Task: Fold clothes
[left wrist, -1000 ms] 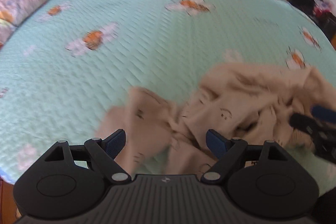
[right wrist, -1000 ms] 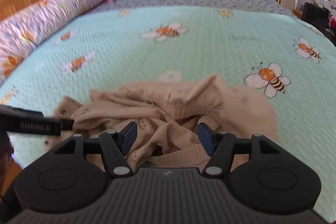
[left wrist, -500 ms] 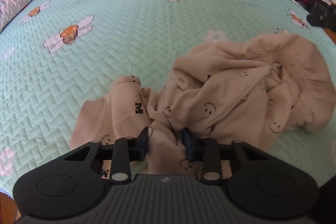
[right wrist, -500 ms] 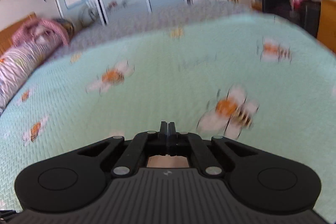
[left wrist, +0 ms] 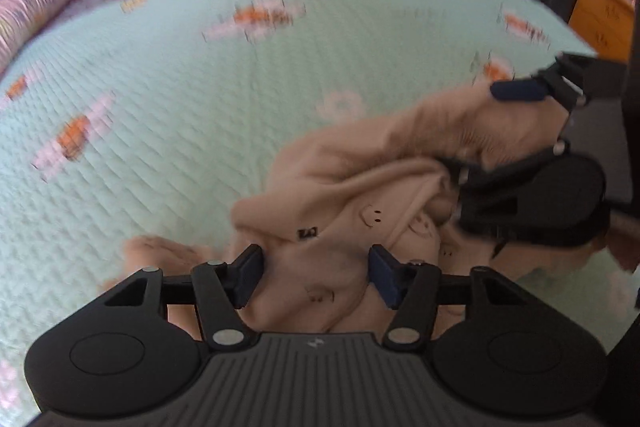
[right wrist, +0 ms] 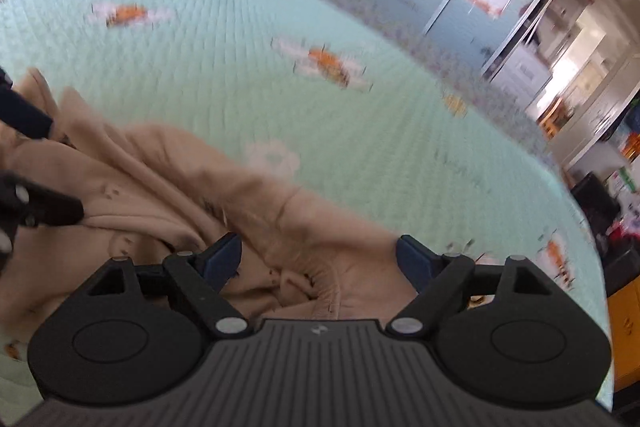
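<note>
Between the left jaws: a fold of the beige garment [left wrist: 344, 187] lies in the gap of the left gripper [left wrist: 316, 277]; the jaws stand at a middling width, have just been opening, and neither pad presses the cloth.
Ahead of the right jaws: the right gripper [right wrist: 320, 259] hangs over the gathered elastic edge of the same garment; its jaws have just been opening, stand fairly wide, and hold nothing.
Reason for the stance (judgement): both tools appear to be between grips, let go over the heap to seek a better edge or corner before spreading it flat.
Right tool from the left view: it sits to the right and slightly beyond the left jaws, tilted on its side, with cloth bunched between its two fingers.
Location of garment: on the mint quilted bedspread [left wrist: 180, 107], directly under and just ahead of both tools, at the near edge of the bed.
Condition of garment: crumpled, heaped, no fold made; soft knit, small printed smiley faces [left wrist: 374, 215], ribbed or elastic hem visible in the right view.
Image quality: motion blur throughout; finer detail cannot be told.
</note>
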Tool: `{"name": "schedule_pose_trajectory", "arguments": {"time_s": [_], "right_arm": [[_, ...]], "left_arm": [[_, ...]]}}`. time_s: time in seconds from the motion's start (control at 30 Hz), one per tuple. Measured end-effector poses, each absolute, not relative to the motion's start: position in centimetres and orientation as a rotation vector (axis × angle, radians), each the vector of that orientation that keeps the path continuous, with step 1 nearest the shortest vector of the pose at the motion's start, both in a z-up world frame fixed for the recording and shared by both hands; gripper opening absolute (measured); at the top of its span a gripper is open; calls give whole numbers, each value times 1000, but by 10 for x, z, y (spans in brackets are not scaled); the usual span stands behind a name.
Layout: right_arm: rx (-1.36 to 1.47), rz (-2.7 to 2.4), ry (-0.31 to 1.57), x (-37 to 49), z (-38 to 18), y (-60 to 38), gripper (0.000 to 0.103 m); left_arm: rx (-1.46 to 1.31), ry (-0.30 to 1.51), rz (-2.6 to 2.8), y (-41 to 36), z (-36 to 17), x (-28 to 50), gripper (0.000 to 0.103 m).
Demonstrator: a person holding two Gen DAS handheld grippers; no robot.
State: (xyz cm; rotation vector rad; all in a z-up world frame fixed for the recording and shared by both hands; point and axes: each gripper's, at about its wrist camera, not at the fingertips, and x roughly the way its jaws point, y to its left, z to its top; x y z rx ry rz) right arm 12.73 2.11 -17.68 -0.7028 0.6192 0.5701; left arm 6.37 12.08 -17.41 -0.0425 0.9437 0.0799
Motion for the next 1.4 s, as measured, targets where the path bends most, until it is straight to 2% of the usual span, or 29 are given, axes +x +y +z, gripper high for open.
{"name": "schedule_pose_trajectory", "arguments": {"time_s": [0.03, 0.07, 0.17, 0.2, 0.33, 0.5, 0.6, 0.67, 0.8, 0.9, 1.03, 1.3, 1.4], "right_arm": [[-693, 575, 671, 136, -182, 20, 27], [-635, 576, 702, 144, -180, 15, 10], [-426, 559, 717, 157, -159, -8, 9], [-354, 550, 707, 160, -150, -17, 9], [-118, 529, 619, 161, -91, -50, 9], [139, 539, 516, 157, -10, -101, 9], [251, 567, 486, 147, 20, -123, 11], [282, 568, 499, 140, 26, -132, 15], [218, 547, 559, 119, -2, -137, 39], [192, 534, 635, 99, -41, -138, 40], [170, 548, 729, 69, -89, -126, 45], [197, 551, 882, 49, -148, -95, 46], [283, 496, 935, 61, -165, -95, 47]], "left_arm": [[-44, 954, 79, 119, -181, 67, 49], [-55, 947, 73, 120, -182, 66, 41], [-93, 907, 52, 126, -176, 58, 27], [-109, 892, 49, 129, -170, 55, 25], [-150, 789, 113, 149, -129, 48, 22], [-167, 542, 136, 172, -32, 21, 22], [-143, 418, 138, 170, 17, 3, 22], [-125, 405, 130, 162, 25, -4, 23], [-107, 508, 148, 153, -7, -9, 31], [-143, 678, 164, 155, -62, -9, 31], [-186, 777, 184, 159, -107, -19, 31], [-149, 728, 66, 142, -105, -36, 31], [-42, 726, 26, 120, -108, -23, 41]]}}
